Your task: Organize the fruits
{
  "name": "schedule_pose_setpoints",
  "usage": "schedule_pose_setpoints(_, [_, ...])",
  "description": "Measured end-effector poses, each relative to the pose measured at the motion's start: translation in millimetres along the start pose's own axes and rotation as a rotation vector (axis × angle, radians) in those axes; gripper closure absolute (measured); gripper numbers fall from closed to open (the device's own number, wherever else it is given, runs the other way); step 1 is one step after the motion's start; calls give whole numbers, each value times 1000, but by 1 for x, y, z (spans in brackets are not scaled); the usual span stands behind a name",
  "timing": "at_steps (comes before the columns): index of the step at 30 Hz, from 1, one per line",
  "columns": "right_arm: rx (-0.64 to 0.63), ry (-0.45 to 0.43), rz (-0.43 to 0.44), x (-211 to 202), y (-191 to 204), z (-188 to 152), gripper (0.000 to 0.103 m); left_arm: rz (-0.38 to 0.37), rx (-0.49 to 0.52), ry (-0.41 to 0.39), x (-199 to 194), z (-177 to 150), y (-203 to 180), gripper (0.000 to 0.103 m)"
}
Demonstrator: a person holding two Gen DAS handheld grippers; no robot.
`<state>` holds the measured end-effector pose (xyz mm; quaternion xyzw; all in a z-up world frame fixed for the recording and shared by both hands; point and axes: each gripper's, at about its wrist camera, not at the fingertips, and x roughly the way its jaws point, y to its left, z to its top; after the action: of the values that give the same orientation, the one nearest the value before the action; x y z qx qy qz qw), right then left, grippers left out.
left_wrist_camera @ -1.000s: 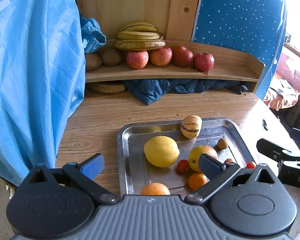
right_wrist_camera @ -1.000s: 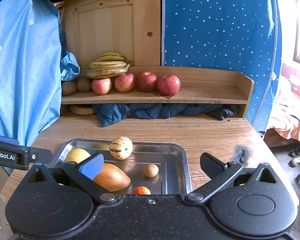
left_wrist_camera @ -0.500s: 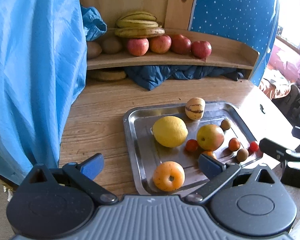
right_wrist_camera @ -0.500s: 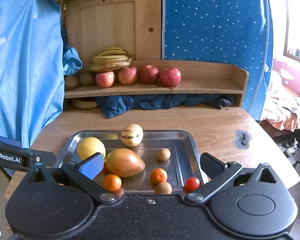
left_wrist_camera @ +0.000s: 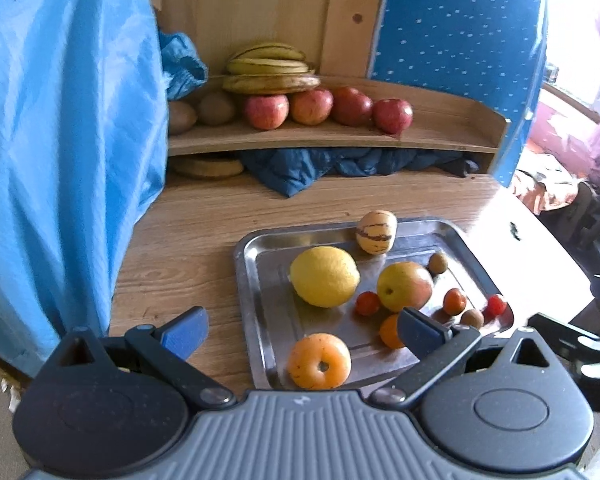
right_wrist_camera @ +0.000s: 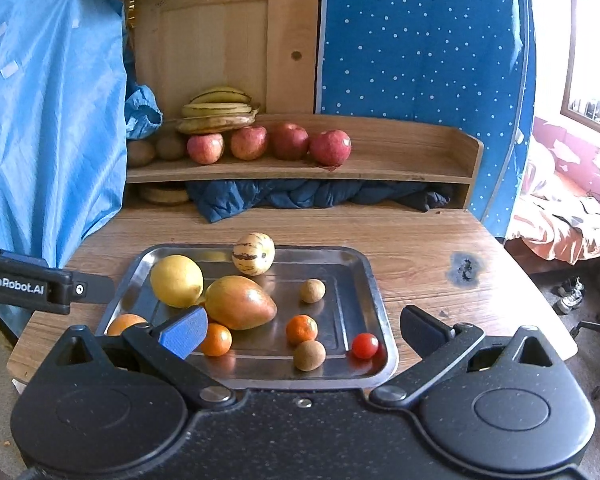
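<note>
A metal tray (right_wrist_camera: 374, 280) (left_wrist_camera: 246, 276) on the wooden table holds a lemon (right_wrist_camera: 176, 280) (left_wrist_camera: 324, 276), a mango (right_wrist_camera: 240, 302) (left_wrist_camera: 404, 286), a striped melon (right_wrist_camera: 254, 253) (left_wrist_camera: 376, 232), an orange (left_wrist_camera: 319, 361), tangerines (right_wrist_camera: 302, 329), cherry tomatoes (right_wrist_camera: 365, 345) and small brown fruits (right_wrist_camera: 312, 290). Above the tray's near edge my right gripper (right_wrist_camera: 302, 332) is open and holds nothing. My left gripper (left_wrist_camera: 302, 332) is open and holds nothing, hovering over the tray's near left corner. On the shelf (right_wrist_camera: 380, 168) lie bananas (right_wrist_camera: 218, 114), several red apples (right_wrist_camera: 288, 141) and kiwis (right_wrist_camera: 140, 153).
A blue plastic sheet (right_wrist_camera: 48, 120) hangs at the left. Dark blue cloth (right_wrist_camera: 308, 196) is stuffed under the shelf. A blue dotted panel (right_wrist_camera: 420, 40) stands behind the shelf on the right. The table (right_wrist_camera: 420, 240) ends close on the right, with a bed (right_wrist_camera: 560, 216) beyond.
Both grippers have drawn back and up from the tray, so more of the tray and its fruit shows. The fruit has not moved.
</note>
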<state>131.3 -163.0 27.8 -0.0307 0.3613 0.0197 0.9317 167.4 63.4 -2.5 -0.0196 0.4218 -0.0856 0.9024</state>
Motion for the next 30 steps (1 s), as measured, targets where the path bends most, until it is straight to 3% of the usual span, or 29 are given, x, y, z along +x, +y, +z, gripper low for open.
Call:
schedule_pose_setpoints(12, [-41,23,64,-12,-30,0,1,75,-51,3,-17,-17,-34,1])
schedule_pose_setpoints(30, [-114,33,246,-22,-72,-9,1,227,-178,-2,-58,-56,-80,1])
